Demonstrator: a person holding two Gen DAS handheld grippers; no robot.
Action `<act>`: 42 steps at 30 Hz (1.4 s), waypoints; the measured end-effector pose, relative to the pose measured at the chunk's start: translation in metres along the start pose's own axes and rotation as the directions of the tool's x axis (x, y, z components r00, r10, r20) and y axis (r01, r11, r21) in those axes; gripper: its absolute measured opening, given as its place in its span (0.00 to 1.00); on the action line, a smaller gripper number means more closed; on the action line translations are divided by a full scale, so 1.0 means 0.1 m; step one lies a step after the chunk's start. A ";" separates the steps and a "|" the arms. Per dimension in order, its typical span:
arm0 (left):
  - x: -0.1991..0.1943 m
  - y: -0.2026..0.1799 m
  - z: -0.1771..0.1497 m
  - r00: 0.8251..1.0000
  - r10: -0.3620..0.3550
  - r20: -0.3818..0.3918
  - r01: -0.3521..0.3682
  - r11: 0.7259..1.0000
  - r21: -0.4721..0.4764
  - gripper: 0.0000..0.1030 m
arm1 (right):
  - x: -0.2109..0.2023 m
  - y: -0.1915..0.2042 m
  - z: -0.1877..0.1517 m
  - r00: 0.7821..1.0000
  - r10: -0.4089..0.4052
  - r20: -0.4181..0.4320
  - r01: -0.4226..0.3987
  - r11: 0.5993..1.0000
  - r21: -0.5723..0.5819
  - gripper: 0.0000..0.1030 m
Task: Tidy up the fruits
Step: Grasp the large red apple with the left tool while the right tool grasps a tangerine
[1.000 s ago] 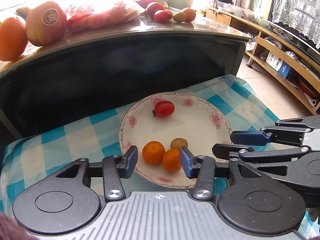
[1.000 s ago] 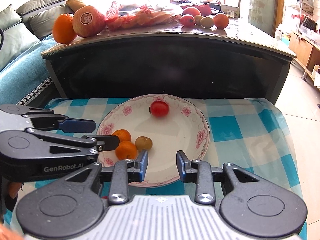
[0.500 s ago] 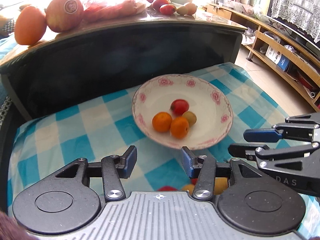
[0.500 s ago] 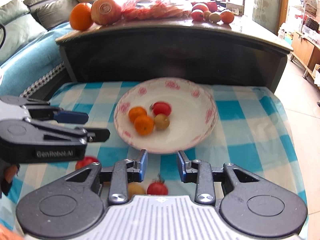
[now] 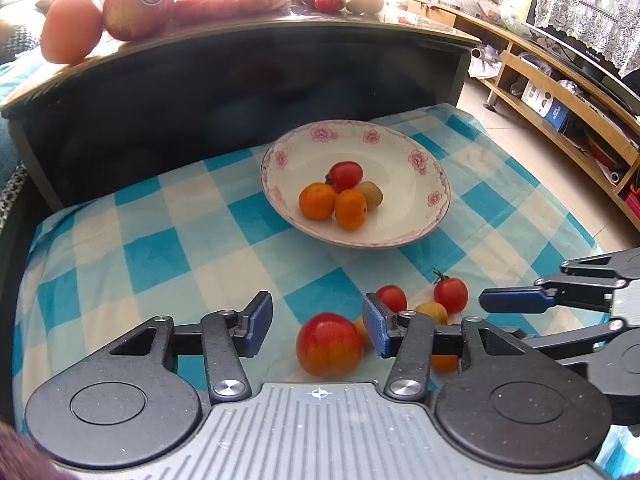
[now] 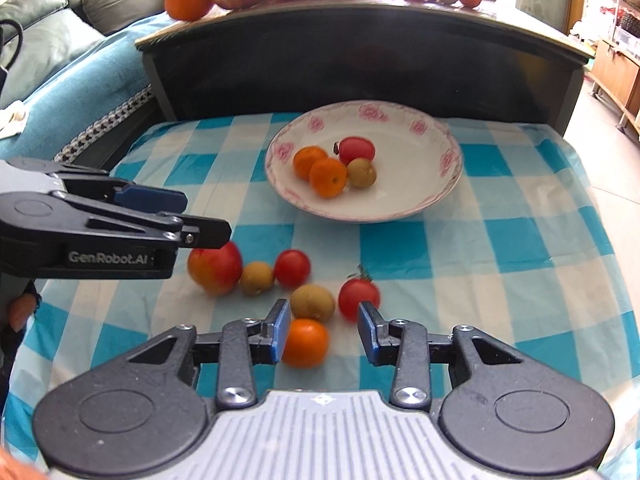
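Right gripper (image 6: 322,331) (jaws apart) hovers over a loose orange (image 6: 306,342).

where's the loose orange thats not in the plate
In the right wrist view the loose orange lies on the checked tablecloth, low and centre, by the open right gripper, just nearer the camera than a kiwi.

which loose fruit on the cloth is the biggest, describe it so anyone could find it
On the blue checked tablecloth, look at the loose cluster nearer the cameras than the flowered plate. The apple is leftmost, under the left gripper; red blushing to yellow, far bigger than the cherry tomatoes and kiwis beside it.
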State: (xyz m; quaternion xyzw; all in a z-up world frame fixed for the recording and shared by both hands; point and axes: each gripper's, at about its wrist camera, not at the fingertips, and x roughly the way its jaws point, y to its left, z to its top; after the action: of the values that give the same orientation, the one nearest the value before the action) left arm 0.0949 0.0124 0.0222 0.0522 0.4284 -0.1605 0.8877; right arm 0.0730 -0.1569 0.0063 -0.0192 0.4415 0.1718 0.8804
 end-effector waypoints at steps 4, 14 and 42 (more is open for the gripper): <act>-0.01 0.01 -0.02 1.000 -0.005 -0.004 0.005 1.000 -0.001 0.58 | 0.07 0.05 -0.04 0.999 0.014 -0.028 -0.015 1.000 -0.009 0.40; 0.11 -0.05 -0.08 0.999 -0.011 -0.046 0.012 1.000 0.026 0.59 | 0.27 0.10 -0.10 0.997 0.015 -0.075 -0.017 0.999 -0.031 0.38; 0.11 -0.22 -0.43 0.991 -0.018 -0.133 0.032 0.994 0.104 0.50 | 0.01 0.02 -0.23 0.997 0.006 -0.075 -0.007 1.000 -0.009 0.36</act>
State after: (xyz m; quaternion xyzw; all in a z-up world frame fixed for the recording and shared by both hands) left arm 0.0620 -0.0015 -0.0125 0.1041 0.4776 -0.1904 0.8513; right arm 0.0555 -0.1593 -0.0083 -0.0284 0.4736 0.1760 0.8625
